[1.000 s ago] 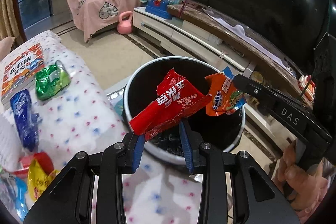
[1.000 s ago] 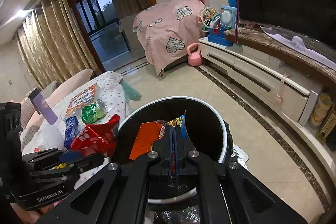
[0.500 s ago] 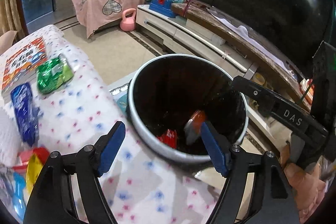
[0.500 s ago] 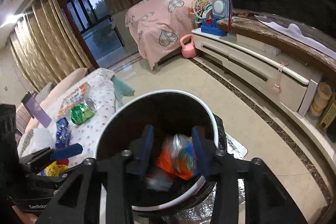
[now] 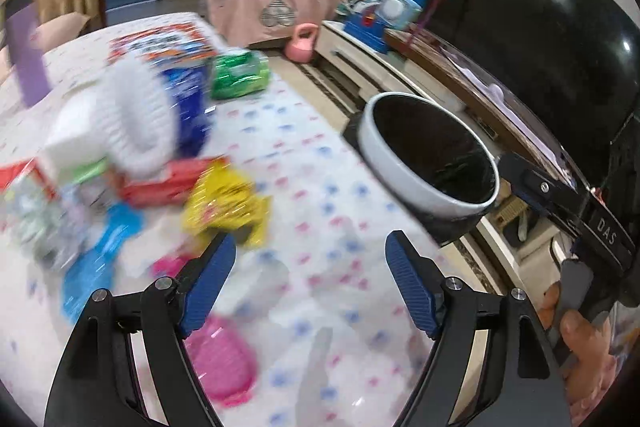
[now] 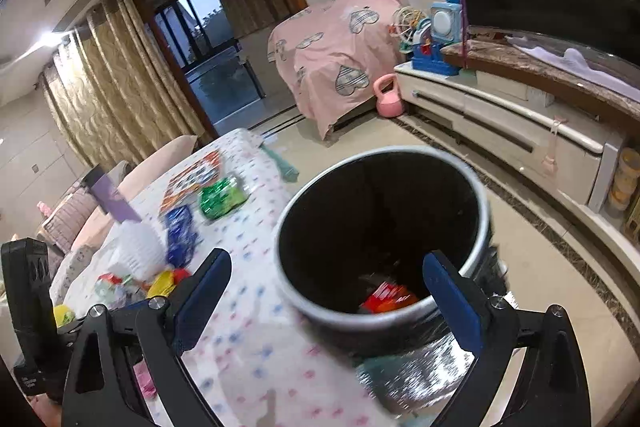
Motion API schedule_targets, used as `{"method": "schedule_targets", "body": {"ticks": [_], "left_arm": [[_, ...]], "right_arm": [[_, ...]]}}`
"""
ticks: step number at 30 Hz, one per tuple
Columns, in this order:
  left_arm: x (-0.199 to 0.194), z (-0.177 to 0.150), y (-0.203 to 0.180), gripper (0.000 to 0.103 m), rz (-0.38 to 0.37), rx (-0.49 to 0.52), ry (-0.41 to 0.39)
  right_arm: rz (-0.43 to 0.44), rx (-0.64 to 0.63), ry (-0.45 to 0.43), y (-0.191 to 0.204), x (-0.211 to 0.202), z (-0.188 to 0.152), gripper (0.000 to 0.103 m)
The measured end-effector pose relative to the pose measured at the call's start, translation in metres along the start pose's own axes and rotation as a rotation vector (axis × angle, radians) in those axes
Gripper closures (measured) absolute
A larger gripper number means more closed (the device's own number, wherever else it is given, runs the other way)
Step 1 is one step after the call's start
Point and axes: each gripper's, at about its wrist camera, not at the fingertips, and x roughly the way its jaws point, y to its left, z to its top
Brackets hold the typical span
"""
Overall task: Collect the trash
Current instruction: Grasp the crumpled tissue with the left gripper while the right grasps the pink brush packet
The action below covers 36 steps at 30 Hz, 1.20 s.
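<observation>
The round black trash bin with a white rim (image 6: pixel 380 239) stands upright just beside the dotted white tablecloth (image 5: pixel 320 195), mouth up. A red wrapper (image 6: pixel 386 301) lies at its bottom, half hidden by the rim. The left gripper (image 5: pixel 310 279) and right gripper (image 6: pixel 326 301) have just been opening; both are released, empty. A crumpled yellow wrapper (image 5: pixel 224 203) lies blurred on the cloth, its long axis unreadable.

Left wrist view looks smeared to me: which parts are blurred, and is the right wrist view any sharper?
Left wrist view: the wrappers on the spotted tablecloth, such as the yellow wrapper, are motion-smeared, while the left gripper stays crisp. Right wrist view: sharper in the far room, with the trash bin rim and near cloth softly blurred; ceiling lights glare; fisheye bends both.
</observation>
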Motion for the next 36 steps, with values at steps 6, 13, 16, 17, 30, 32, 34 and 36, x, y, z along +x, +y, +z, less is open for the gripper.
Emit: {"method": "schedule_targets", "body": {"ticks": [6,13,16,17,30,32,34,36], "left_arm": [[-0.034,-0.020,0.044,0.023,0.034,-0.095,-0.038],[-0.060,-0.040,0.088,0.022,0.082,-0.177,-0.067],[-0.065,-0.047,0.104,0.022,0.101,-0.203,-0.069],[-0.066,-0.049,0.110,0.022,0.108,-0.213,-0.067],[-0.061,-0.048,0.156,0.022,0.154,-0.248,-0.049],[-0.057,-0.042,0.161,0.021,0.154,-0.240,-0.054],[-0.052,-0.035,0.165,0.019,0.151,-0.223,-0.061],[-0.044,-0.027,0.166,0.017,0.164,-0.200,-0.057]], "right_arm": [[0.054,-0.031,0.037,0.037,-0.004,-0.023,0.005],[0.118,-0.097,0.099,0.085,0.004,-0.053,0.005],[0.145,-0.121,0.124,0.104,0.007,-0.067,0.005],[0.152,-0.130,0.129,0.110,0.007,-0.072,0.005],[0.180,-0.260,0.196,0.168,0.024,-0.116,0.007],[0.176,-0.269,0.210,0.171,0.029,-0.119,0.012],[0.167,-0.283,0.228,0.176,0.035,-0.123,0.022],[0.160,-0.296,0.241,0.180,0.041,-0.125,0.025]]}}
